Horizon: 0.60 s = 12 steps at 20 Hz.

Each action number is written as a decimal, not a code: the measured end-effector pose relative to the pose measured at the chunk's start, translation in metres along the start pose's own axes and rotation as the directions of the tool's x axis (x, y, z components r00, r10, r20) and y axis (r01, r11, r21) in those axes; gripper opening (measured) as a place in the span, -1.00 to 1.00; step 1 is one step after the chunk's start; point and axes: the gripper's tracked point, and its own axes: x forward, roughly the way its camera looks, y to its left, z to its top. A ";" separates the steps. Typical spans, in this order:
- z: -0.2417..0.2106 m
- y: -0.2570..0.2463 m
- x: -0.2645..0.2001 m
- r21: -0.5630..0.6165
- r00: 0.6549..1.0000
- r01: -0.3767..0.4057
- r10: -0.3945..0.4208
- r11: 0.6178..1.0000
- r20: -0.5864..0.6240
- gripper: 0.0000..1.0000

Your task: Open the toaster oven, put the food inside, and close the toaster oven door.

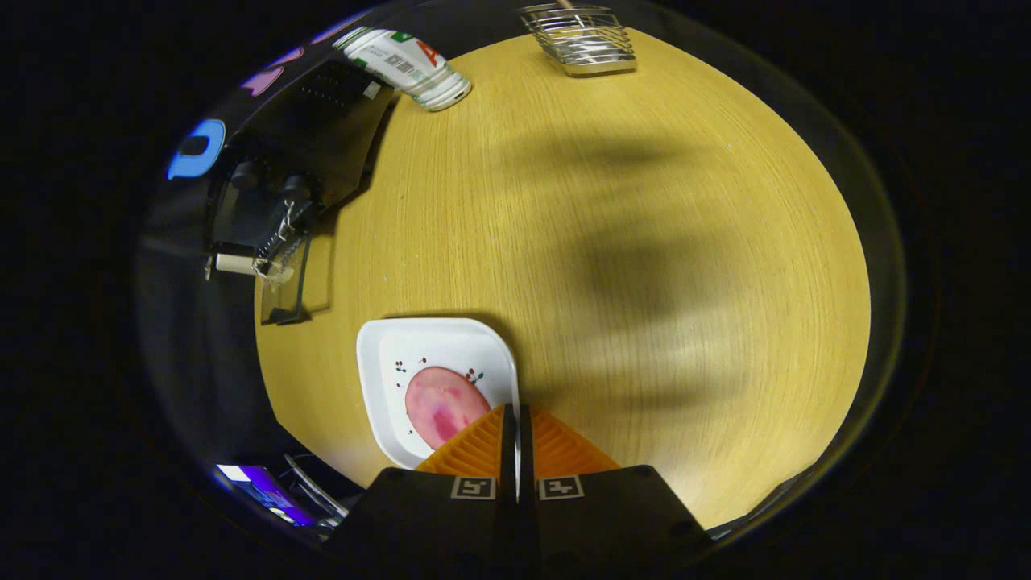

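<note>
Fingers together above the plate's near edge

Gripper (516,419) fingers are pressed together, only a thin slit between them, nothing held. Their tips overlap the near right rim of the white plate (378,379); contact cannot be judged. The plate sits on the wooden table (644,242) and carries one round pink slice of food (439,403), just left of the tips. The black toaster oven (298,153) stands at the far left of the table, its glass door hanging open. A white can (407,64) lies on its side beside it. A wire basket (580,36) stands at the far edge
</note>
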 end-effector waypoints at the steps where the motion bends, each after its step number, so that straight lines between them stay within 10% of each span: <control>1: 0.000 0.002 -0.004 0.039 1.000 -0.027 0.027 0.999 0.017 -0.90; 12: -0.029 0.045 -0.045 0.332 0.970 -0.193 0.127 0.923 0.209 -0.90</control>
